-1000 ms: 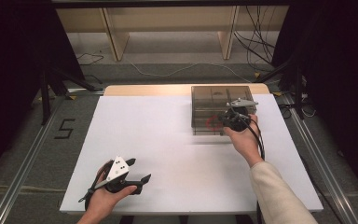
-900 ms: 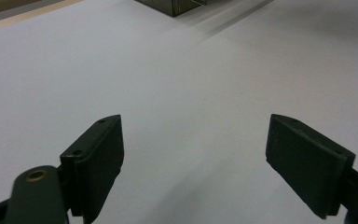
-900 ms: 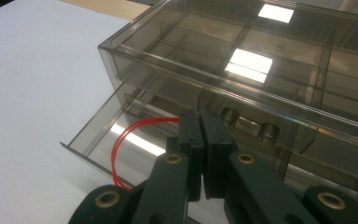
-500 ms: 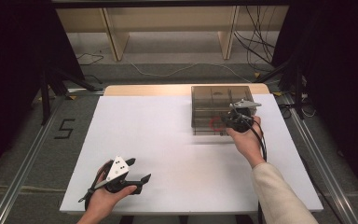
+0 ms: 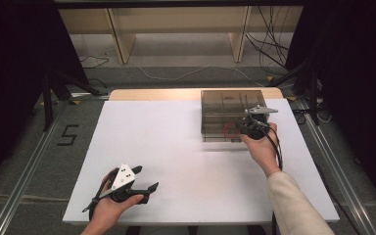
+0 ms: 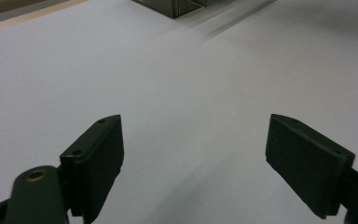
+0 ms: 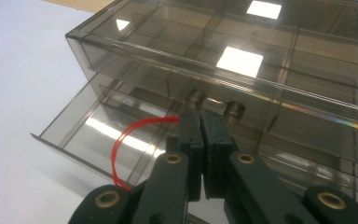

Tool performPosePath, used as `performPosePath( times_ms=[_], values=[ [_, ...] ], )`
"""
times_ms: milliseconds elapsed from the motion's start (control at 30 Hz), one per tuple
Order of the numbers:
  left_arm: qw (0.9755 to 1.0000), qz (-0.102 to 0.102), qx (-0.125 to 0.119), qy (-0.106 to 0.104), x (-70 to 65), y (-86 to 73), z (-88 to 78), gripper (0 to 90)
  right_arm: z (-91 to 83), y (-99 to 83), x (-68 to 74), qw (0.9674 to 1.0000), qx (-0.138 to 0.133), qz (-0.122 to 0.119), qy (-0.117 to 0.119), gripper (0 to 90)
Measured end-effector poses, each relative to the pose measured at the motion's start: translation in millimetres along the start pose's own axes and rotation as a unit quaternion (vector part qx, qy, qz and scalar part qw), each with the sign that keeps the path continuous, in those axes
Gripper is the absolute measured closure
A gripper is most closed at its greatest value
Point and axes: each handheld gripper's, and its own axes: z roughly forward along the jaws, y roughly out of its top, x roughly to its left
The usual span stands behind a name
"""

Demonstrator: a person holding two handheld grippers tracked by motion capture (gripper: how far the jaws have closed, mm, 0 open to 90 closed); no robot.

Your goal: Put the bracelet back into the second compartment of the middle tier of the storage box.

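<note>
Drawer pull on a light plastic box

Drawer of the smoked clear organiser sits at the far right of the white table, partly slid out toward me; the box itself stands near the table's far edge. My right tongs are closed tight, jaws together, tips at the small bar handle on the drawer front; whether they pinch the bar or just hook against it I cannot tell from the right gripper view. A thin red loop curves beside the jaws; I cannot tell whether it lies inside the drawer or hangs from my gripper.

I judge the box light and stiff, thin-walled hard plastic, slick on the smooth table; a hard tug would likely drag the whole box rather than slide the drawer; the walls look brittle enough to crack if squeezed. The handle is the only sound place to hold: short, rigid, set on two posts at the middle of the drawer front; a centred grip should keep the drawer from skewing in its runners.

My left tongs rest near the table's near left corner, well apart from the box, jaws wide open with nothing between them; they could steady the box top if it starts to creep.
</note>
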Motion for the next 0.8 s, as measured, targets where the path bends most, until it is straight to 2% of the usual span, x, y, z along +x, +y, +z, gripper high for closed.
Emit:
performPosePath(
  times_ms=[800],
  values=[
    [1.0,-0.002,-0.002,-0.001,-0.6,0.2,0.5,19.2,-0.4,-4.1,-5.5,0.9998,-0.002,0.012,-0.015,88.8]
  ],
)
